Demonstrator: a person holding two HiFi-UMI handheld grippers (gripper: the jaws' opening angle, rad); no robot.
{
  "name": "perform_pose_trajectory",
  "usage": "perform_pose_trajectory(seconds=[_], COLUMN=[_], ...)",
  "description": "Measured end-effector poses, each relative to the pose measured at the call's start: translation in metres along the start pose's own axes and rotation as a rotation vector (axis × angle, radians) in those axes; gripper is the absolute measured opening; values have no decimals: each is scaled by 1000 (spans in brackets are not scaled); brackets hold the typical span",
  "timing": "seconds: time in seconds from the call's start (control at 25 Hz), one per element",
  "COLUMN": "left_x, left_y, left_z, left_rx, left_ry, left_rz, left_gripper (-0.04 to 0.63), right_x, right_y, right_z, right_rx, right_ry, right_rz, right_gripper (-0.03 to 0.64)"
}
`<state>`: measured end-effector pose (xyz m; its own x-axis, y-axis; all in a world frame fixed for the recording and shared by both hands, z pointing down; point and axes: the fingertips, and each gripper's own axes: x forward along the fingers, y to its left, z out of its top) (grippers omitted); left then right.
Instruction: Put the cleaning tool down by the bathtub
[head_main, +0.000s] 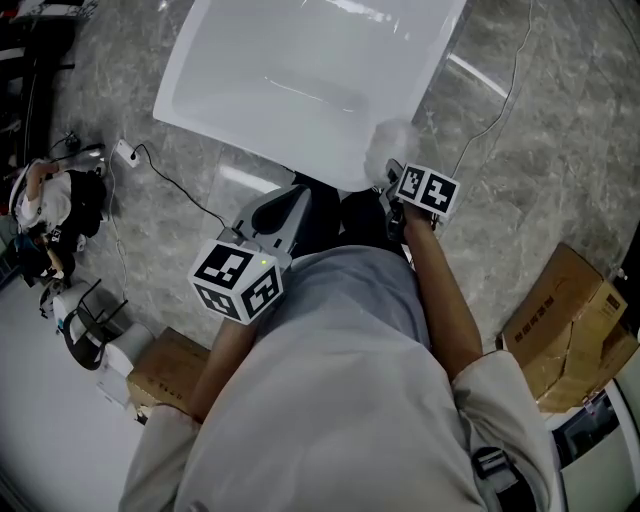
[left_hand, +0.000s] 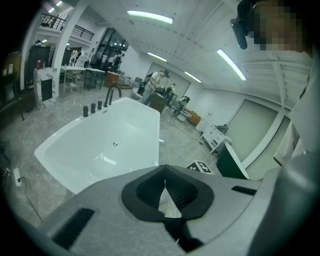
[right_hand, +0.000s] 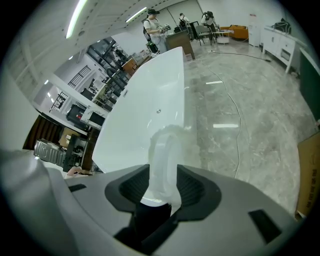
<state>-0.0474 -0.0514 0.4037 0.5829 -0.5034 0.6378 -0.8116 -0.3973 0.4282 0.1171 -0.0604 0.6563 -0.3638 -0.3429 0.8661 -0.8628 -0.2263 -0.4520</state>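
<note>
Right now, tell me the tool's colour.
The tool is white; the right gripper view shows it best.

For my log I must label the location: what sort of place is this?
Probably a showroom or workshop hall, not a home bathroom: a freestanding bathtub on an open stone floor, with a cardboard box nearby.

Your left hand-held gripper (left_hand: 165, 189) has its jaws pressed together with nothing in them. Your right hand-held gripper (right_hand: 161, 192) has its jaws closed on a white tool (right_hand: 164, 150). Your left arm (head_main: 212, 370) and right arm (head_main: 447, 305) both reach forward.
</note>
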Motion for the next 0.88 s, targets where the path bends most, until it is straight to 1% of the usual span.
perform_pose_trajectory(seconds=[0.4, 0.6, 0.88], left_x=[5, 6, 11], left_y=[-3, 0, -1], left_z=[5, 4, 7], left_rx=[-9, -25, -27], left_ry=[-16, -30, -35], left_rz=[-14, -14, -23], left_gripper=[5, 5, 5], right_x=[-22, -36, -60], right_y=[-4, -1, 2], right_z=[2, 1, 9], right_rx=[-42, -60, -103], right_ry=[1, -11, -32], right_rz=[12, 37, 63], right_gripper=[144, 144, 143])
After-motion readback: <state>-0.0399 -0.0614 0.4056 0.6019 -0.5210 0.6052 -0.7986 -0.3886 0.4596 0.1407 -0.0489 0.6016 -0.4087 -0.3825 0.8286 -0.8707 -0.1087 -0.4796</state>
